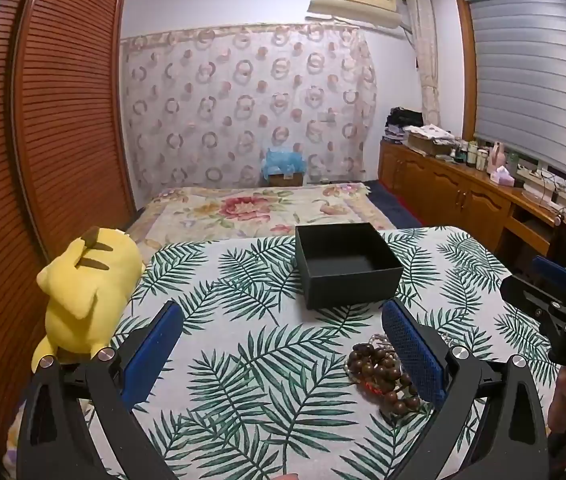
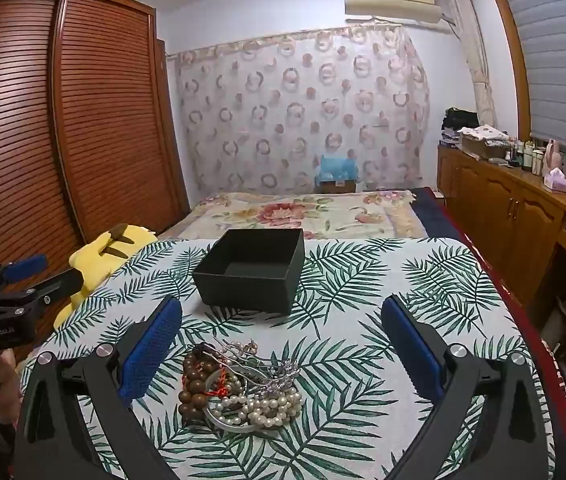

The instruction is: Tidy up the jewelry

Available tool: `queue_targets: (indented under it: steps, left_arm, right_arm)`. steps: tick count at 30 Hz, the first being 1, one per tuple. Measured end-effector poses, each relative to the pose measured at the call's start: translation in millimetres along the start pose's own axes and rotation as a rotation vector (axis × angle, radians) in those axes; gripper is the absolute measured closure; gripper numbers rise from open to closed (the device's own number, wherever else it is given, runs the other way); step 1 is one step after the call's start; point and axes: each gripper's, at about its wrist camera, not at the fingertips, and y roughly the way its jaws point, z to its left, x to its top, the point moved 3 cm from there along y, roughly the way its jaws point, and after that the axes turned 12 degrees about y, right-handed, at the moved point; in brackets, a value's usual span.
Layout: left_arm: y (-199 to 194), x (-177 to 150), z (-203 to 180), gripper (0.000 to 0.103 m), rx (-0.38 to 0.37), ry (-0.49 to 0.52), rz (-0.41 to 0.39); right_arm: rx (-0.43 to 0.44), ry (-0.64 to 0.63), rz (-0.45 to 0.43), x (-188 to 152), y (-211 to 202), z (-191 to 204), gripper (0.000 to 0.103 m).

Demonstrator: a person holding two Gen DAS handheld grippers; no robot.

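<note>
A tangled pile of jewelry [image 2: 239,388] lies on the leaf-print tablecloth [image 2: 363,280]: brown wooden beads [image 2: 195,384], white pearls [image 2: 267,404] and a silver bangle. An open, empty black box [image 2: 251,272] stands behind it. My right gripper [image 2: 281,328] is open above the table, the pile between its fingers and slightly nearer. My left gripper [image 1: 283,332] is open and empty; the wooden beads [image 1: 379,376] lie beside its right finger. The box [image 1: 347,268] stands ahead and right of the left gripper.
A yellow plush toy [image 1: 83,292] lies at the table's left edge. A floral bed [image 1: 259,208] lies beyond the table. A brown louvred wardrobe [image 1: 55,120] is at left, a wooden counter [image 1: 463,184] with clutter at right.
</note>
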Motion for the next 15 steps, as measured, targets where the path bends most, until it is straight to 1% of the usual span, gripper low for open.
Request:
queue_targets:
  steps: [15]
  left_arm:
    - [0.5,1.3,0.9,0.006,-0.003,-0.003,-0.004]
  right_arm:
    - [0.001,0.001,-0.001,-0.4,0.1,0.2,0.003]
